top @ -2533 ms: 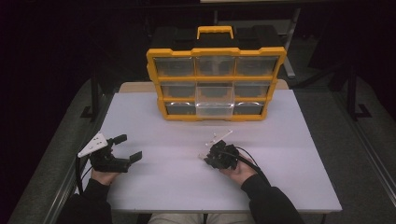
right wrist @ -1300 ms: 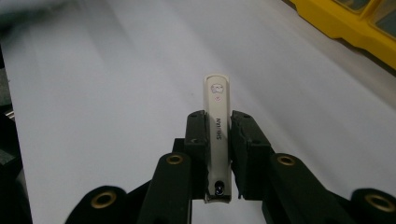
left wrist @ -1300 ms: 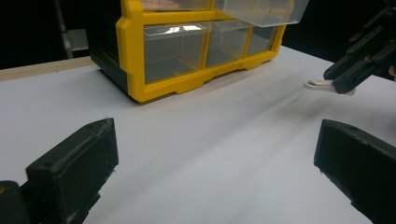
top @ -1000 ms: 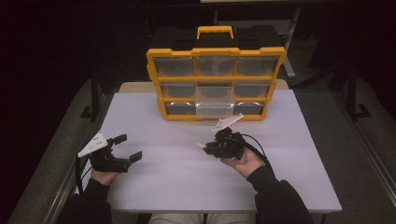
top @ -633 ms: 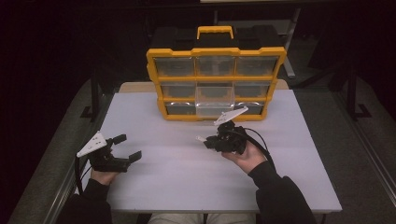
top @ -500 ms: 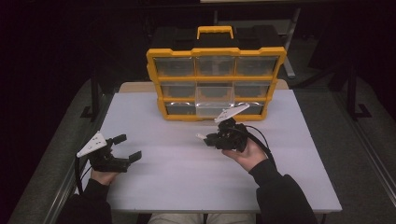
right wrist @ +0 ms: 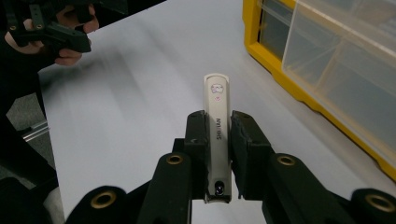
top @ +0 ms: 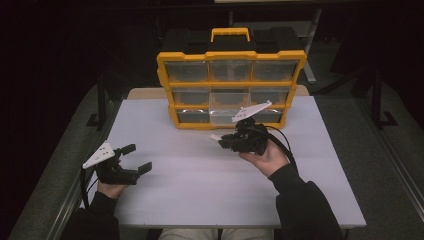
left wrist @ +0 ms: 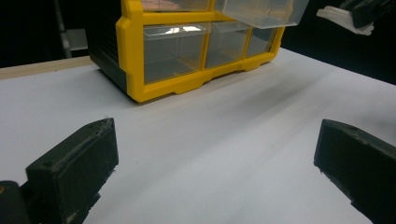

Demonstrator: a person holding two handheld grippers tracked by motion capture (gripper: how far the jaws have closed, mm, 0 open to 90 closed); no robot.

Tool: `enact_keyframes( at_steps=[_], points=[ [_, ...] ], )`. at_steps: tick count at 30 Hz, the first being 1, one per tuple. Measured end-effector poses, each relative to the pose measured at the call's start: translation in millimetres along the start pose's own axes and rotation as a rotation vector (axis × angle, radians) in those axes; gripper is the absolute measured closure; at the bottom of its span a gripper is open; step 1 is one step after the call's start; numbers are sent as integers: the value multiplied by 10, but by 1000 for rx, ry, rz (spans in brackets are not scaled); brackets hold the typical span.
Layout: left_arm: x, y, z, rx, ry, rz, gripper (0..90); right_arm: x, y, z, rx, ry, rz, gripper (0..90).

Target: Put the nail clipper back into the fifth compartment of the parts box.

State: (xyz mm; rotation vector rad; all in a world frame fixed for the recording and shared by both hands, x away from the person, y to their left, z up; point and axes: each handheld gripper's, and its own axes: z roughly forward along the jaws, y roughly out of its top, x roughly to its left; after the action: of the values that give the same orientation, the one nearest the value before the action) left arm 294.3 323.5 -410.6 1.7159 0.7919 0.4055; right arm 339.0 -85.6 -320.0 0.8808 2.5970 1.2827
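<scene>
My right gripper [right wrist: 218,140] is pinching a slim white nail clipper [right wrist: 218,116] by its middle, held above the white table [top: 200,180] just in front of the yellow drawer cabinet [top: 230,80], near the lower middle drawer [top: 225,116], which stands pulled out. My left gripper [top: 131,162] rests at the near left with its jaws spread and nothing between them. The grip worries me most: the clipper is smooth and narrow, and most of its length sticks out past the pads, so a knock against the drawer's clear front could twist it loose. If I come in too low, its tip could catch the drawer's rim. I also risk pushing the whole cabinet away, since nothing is steadying it.
</scene>
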Motion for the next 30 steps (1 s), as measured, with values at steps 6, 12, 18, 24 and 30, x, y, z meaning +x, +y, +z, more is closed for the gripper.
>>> enact_keyframes(
  at_steps=[6,12,18,24,30],
  points=[
    [2,-1,-2,1,-1,1,0,-11,74,-38,-14,5,-4,759],
    [1,-4,5,8,-4,6,0,-36,158,-76,-24,0,-6,759],
    [8,2,-10,0,1,0,0,-89,228,-114,-40,-9,2,758],
    [7,2,-4,1,-2,3,0,-142,283,-164,-51,-20,8,759],
    [13,2,-9,1,1,1,0,-175,356,-242,-69,-34,11,759]
  ],
)
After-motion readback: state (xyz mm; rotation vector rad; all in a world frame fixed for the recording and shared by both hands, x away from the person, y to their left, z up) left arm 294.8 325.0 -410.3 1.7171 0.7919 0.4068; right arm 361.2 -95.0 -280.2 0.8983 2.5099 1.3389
